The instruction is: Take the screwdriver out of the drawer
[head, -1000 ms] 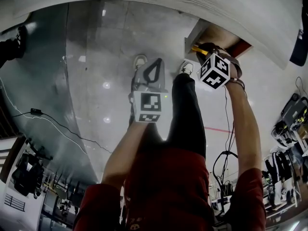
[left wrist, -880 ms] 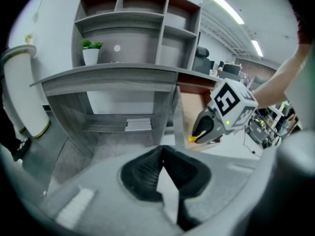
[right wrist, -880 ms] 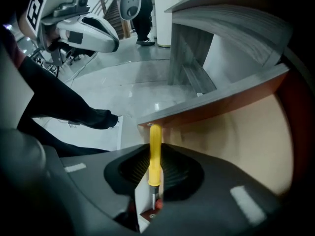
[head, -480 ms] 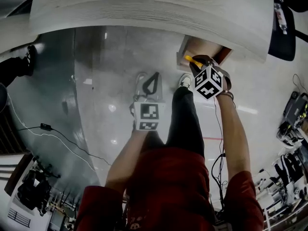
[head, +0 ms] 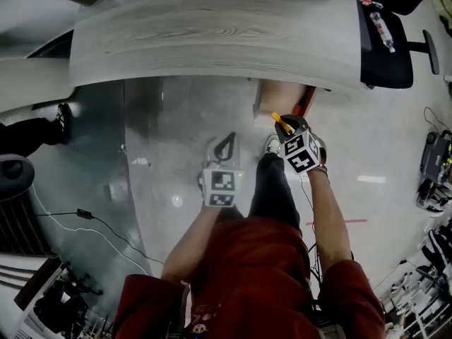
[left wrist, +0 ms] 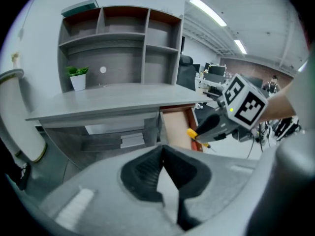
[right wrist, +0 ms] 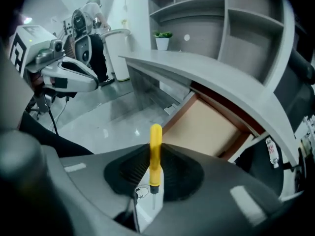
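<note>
The yellow-handled screwdriver (right wrist: 155,154) stands between the pads of my right gripper (right wrist: 154,167), which is shut on it, handle forward and thin metal tip pointing back. In the head view the right gripper (head: 288,128) holds the screwdriver (head: 280,122) just in front of the open wooden drawer (head: 281,94) under the grey desk (head: 212,34). The left gripper view shows the screwdriver (left wrist: 193,133) beside the drawer (left wrist: 174,126). My left gripper (head: 224,145) hangs over the floor left of the drawer, its black pads (left wrist: 147,168) shut and nothing between them.
A black office chair (head: 387,44) stands right of the desk. A shelf unit (left wrist: 118,43) and a small potted plant (left wrist: 77,77) sit on the desktop. Cables (head: 85,214) trail over the glossy floor at the left, with equipment (head: 432,168) at the right.
Both grippers have risen, the right one carrying the screwdriver up and away from the drawer opening while rolling. More of the desk top has come into the head view.
</note>
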A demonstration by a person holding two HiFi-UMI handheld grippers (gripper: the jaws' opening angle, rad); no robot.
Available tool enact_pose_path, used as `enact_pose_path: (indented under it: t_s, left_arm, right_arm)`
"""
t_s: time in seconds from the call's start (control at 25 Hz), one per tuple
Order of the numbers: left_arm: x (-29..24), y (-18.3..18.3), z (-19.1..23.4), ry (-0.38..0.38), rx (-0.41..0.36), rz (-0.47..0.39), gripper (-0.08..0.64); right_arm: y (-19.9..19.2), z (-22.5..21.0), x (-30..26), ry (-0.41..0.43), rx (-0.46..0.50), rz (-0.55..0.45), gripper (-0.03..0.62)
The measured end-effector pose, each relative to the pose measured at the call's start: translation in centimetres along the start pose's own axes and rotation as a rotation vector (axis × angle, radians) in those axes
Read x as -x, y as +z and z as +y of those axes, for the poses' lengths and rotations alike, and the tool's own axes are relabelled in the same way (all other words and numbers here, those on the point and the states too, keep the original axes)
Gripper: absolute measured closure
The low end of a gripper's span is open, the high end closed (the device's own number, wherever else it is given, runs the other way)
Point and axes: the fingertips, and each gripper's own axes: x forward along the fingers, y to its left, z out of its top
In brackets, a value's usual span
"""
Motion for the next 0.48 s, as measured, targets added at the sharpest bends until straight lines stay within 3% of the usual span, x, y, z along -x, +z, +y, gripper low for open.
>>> enact_pose_path:
  t_s: [0.32,0.48]
  left_arm:
    - [3.3,3.2,-2.1,-0.048,-0.071,-0.026,0.563]
    - [4.2,4.9,-3.5,-0.074,-0.105,-0.042,0.563]
  right_arm:
    - [-1.8,0.0,6.7,-0.090,-0.207,-0.073,0.526]
    - [-2.9,-1.0,10.6,-0.141,-0.385,-0.144,0.526]
